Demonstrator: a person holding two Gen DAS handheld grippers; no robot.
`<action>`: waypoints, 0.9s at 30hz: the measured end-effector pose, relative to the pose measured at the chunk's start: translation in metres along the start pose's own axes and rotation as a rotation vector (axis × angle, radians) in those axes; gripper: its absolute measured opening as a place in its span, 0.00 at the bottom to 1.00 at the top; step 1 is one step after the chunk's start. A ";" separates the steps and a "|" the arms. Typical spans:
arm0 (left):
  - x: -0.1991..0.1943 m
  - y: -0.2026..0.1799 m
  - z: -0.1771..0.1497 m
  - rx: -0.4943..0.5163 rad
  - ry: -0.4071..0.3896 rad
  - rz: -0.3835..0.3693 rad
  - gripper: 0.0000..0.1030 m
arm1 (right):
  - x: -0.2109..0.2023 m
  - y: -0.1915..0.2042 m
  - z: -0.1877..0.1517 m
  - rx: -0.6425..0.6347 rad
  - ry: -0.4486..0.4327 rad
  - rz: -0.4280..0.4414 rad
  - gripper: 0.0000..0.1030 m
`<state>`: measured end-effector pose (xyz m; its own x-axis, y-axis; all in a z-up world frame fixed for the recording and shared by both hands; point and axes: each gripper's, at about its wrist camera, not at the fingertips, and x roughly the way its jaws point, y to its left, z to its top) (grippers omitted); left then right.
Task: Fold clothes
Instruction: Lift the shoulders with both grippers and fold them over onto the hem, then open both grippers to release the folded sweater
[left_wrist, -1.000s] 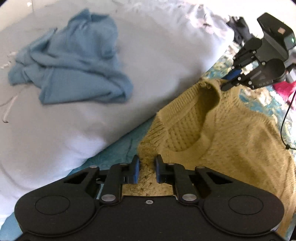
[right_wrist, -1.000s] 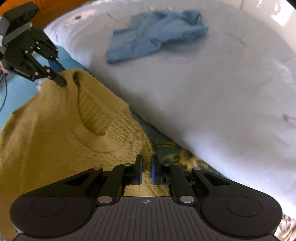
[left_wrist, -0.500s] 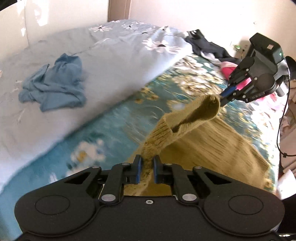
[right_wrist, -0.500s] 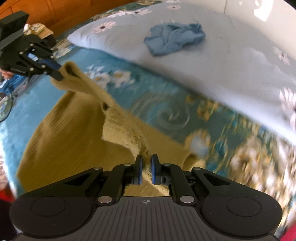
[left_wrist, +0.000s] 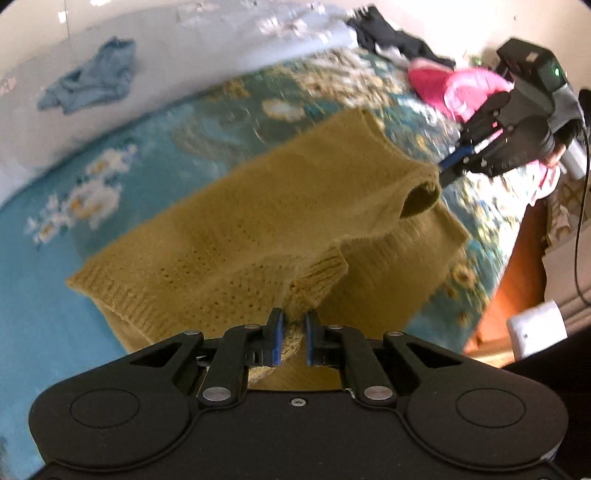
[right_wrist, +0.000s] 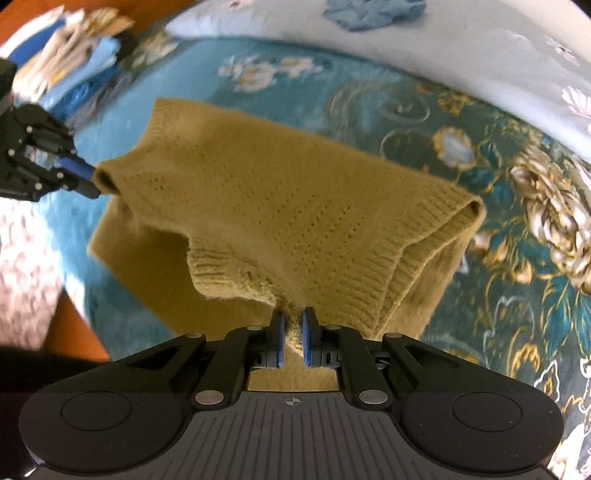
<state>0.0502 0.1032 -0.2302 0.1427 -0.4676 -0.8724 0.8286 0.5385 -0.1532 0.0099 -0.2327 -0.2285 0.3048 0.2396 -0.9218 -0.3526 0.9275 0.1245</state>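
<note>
The sweater (left_wrist: 258, 229), mustard knit, hangs lifted over the bed (left_wrist: 48, 314), stretched between the two grippers with its ribbed hem drooping toward the teal floral bedspread (right_wrist: 517, 258). The left gripper (left_wrist: 292, 325) has its jaws clamped narrow on a bunched ribbed edge of the knit, and the right gripper (right_wrist: 293, 325) pinches another ribbed edge the same way, each visible from the other's camera at the far shoulder of the garment. Farther off, a crumpled blue garment (left_wrist: 92, 88) lies on the pale quilt (left_wrist: 184, 55), and pink cloth (left_wrist: 461, 88) and dark clothes (left_wrist: 388, 37) sit by the bed's far end.
</note>
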 end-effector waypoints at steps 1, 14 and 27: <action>0.005 -0.007 -0.007 0.010 0.022 0.012 0.09 | 0.003 0.001 -0.006 0.007 0.010 0.001 0.07; 0.056 -0.015 -0.038 -0.152 0.136 0.078 0.09 | 0.056 0.004 -0.037 0.009 0.115 -0.035 0.15; -0.004 -0.014 -0.008 -0.562 -0.140 0.047 0.69 | -0.002 -0.059 -0.058 0.438 -0.075 0.026 0.76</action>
<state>0.0336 0.1032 -0.2286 0.2740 -0.5017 -0.8205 0.4107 0.8325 -0.3718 -0.0213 -0.3045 -0.2556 0.3695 0.2698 -0.8892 0.0425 0.9510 0.3062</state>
